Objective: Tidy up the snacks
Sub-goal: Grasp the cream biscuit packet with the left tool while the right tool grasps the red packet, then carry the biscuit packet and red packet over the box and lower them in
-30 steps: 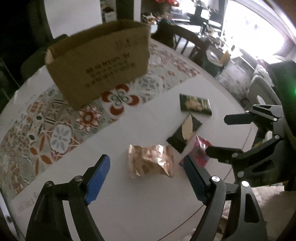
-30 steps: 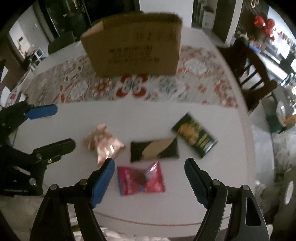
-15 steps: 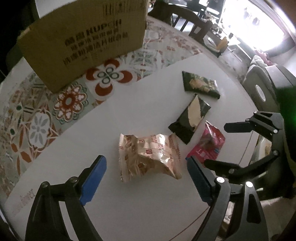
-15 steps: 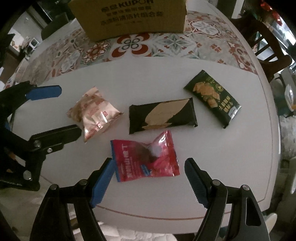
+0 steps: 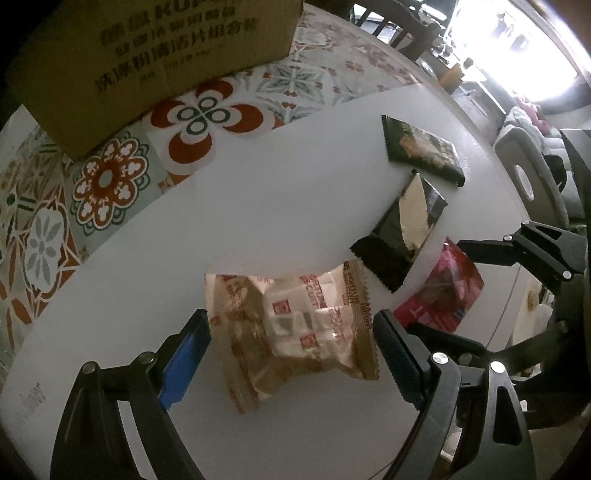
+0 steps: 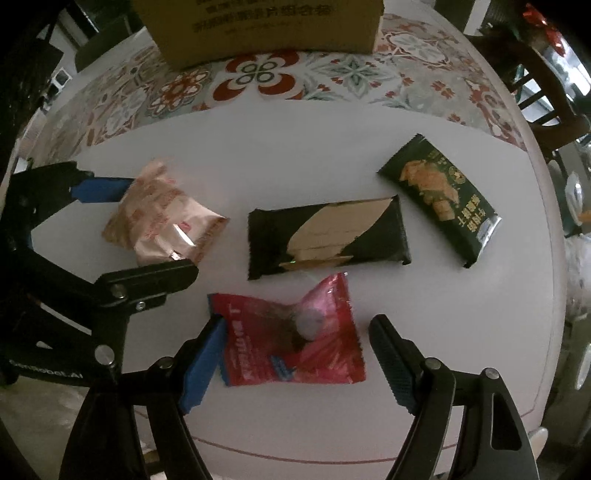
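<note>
Both grippers pointed down at the white round table (image 6: 480, 332), each straddling one snack.

Left gripper (image 5: 291, 354): jaws stood wide, having just been opening a little further, with the pale gold biscuit packet (image 5: 291, 332) lying flat on the table between them. The blue-padded finger sat just beside the packet's left edge and the black finger just beside its right edge; neither pad appeared to press on the wrapper, so nothing was gripped.

Right gripper (image 6: 295, 354): jaws also wide, around the red snack packet (image 6: 295, 343). The blue pad sat at the packet's left edge, contact uncertain; the right finger stood clear of the wrapper. The packet lay flat on the table, not lifted.

Other snacks, right wrist view: a black packet with a gold leaf shape (image 6: 327, 236) lay just beyond the red one, near the table's middle. A dark green packet printed with golden pieces (image 6: 439, 197) lay to its right, tilted, apart from it. The gold packet lay to the left of the black one.

A cardboard box (image 6: 258, 26) with printed characters stood at the far side on a patterned floral mat (image 6: 258, 77), well apart from all four packets.
</note>
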Demonstrator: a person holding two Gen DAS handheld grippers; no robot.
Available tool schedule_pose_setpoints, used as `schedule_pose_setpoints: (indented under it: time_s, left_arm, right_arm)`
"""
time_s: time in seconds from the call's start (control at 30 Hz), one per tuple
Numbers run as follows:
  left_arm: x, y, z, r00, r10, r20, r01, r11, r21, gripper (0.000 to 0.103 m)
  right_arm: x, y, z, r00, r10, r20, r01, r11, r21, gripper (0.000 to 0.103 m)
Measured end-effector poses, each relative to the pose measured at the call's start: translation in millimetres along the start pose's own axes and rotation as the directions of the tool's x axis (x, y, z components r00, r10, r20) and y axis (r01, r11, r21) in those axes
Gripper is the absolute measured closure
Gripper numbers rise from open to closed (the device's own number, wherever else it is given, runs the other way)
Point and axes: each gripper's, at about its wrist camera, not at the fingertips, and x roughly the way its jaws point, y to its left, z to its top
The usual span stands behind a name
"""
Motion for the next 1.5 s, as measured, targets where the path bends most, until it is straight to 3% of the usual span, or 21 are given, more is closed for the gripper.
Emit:
schedule_pose_setpoints:
  time_s: [0.1, 0.2, 0.33, 0.4, 0.6, 0.93, 1.27, 1.5]
  left_arm:
    - [-1.1, -1.7, -2.4, 1.000, 0.024, 0.012, -0.024, 1.000, 0.016, 0.019]
    - [-2.4, -2.6, -4.5, 0.998, 0.054, 0.028, -0.054, 0.998, 0.024, 0.031]
    - [-5.6, -4.8, -5.2, 0.995, 0.083, 0.060, -0.085, 0.996, 0.040, 0.061]
    - [-6.1, -4.9, -5.6, 0.996, 0.067, 0.061, -0.069, 0.997, 0.040, 0.062]
    - [-7.3, -9.9, -8.7, 0.998, 0.036, 0.059, -0.039, 0.998, 0.042, 0.062]
    - [-29.3, -18.7, -6.4, 0.992, 0.043, 0.123, -0.049, 0.998, 0.045, 0.062]
    - [-58.8, -32.4, 6.1, 0.975, 0.041, 0.218, -0.057, 0.996, 0.068, 0.062]
    - [-89.1, -30.1, 17.2, 0.954, 0.055, 0.293, -0.067, 0.997, 0.031, 0.062]
  right_arm:
    - [0.5, 2.6, -0.5, 1.000, -0.026, 0.006, 0.026, 1.000, -0.010, 0.028]
    - [-1.9, 5.4, 0.0, 0.999, -0.038, 0.025, 0.039, 0.999, -0.024, 0.043]
    - [-4.6, 1.8, 0.3, 0.999, -0.029, 0.033, 0.029, 0.999, -0.013, 0.050]
    - [-7.6, -1.4, -0.9, 0.999, -0.009, 0.044, 0.009, 1.000, -0.003, 0.057]
    - [-18.2, -1.7, -3.9, 0.996, -0.014, 0.084, 0.014, 1.000, -0.009, 0.065]
    - [-37.1, -3.5, -3.1, 0.991, -0.003, 0.135, 0.005, 1.000, -0.013, 0.078]
    - [-69.3, -3.1, -4.2, 0.980, -0.006, 0.197, 0.011, 1.000, -0.026, 0.080]
    - [-93.5, -7.3, 7.6, 0.962, -0.013, 0.274, 0.016, 1.000, -0.009, 0.080]
